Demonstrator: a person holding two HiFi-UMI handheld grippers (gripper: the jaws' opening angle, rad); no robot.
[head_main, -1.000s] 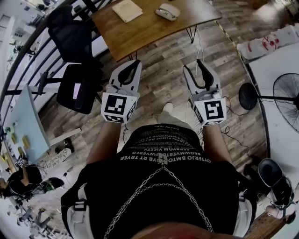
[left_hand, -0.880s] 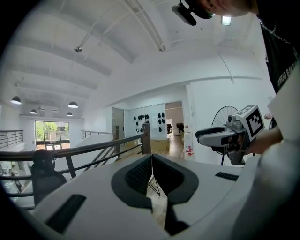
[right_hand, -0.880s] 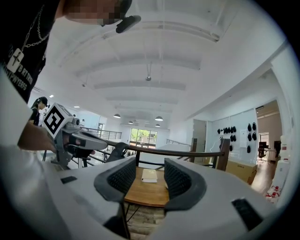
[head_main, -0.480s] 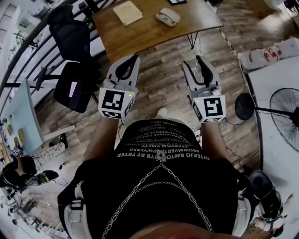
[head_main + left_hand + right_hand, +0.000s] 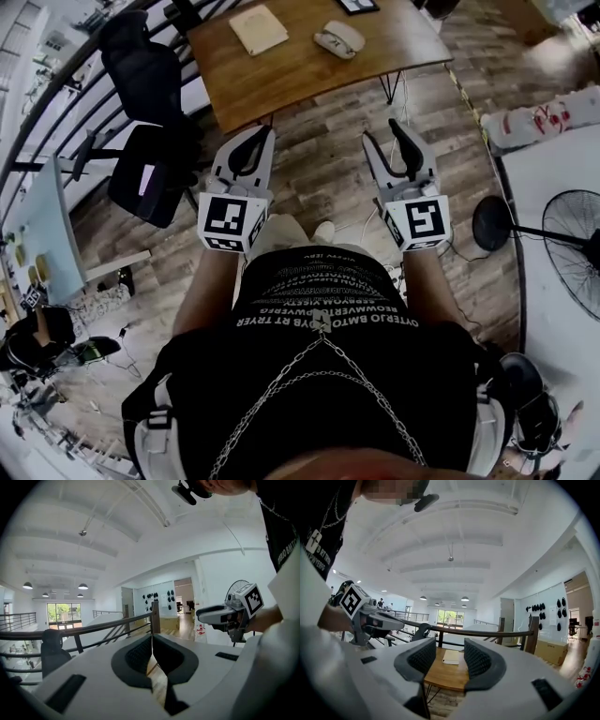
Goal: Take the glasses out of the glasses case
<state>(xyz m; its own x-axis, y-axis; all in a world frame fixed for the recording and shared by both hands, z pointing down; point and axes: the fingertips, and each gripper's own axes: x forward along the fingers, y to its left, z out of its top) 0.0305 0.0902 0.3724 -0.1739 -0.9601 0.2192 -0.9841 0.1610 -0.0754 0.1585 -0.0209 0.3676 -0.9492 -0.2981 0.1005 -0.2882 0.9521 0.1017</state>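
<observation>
The left tool (image 5: 261, 136) is held closed: in the left gripper view its padded jaws are seen meeting along a thin line, with nothing caught between them. The right tool (image 5: 384, 141) is held with its jaws apart and empty. In the right gripper view only the bench (image 5: 440, 677) and a pale book (image 5: 451, 656) are framed in the gap. Both tools are carried side by side above the wooden floor (image 5: 319, 178), short of the bench, and nothing is touched by either.

The glasses case (image 5: 337, 39) lies on the bench top, at about one o'clock from the left tool and eleven o'clock from the right tool, well apart from both. It appears to be shut. No glasses can be seen, so they are presumed to be inside. The book lies at nine o'clock from the case, apart from it, and a dark framed object (image 5: 356, 5) sits near the far edge at about one o'clock.

The step in hand is judged to be the approach, with the taking-out not yet begun. Both tools would need to be brought forward over the near edge of the bench. The left tool would have to be opened before the case could be steadied or its lid lifted.

The floor at twelve o'clock is open. An office chair (image 5: 141, 75) stands at ten o'clock from the left tool, and a fan (image 5: 574, 225) at about four o'clock from the right tool, both clear of the straight path. Bare wood is left around the case for working.
</observation>
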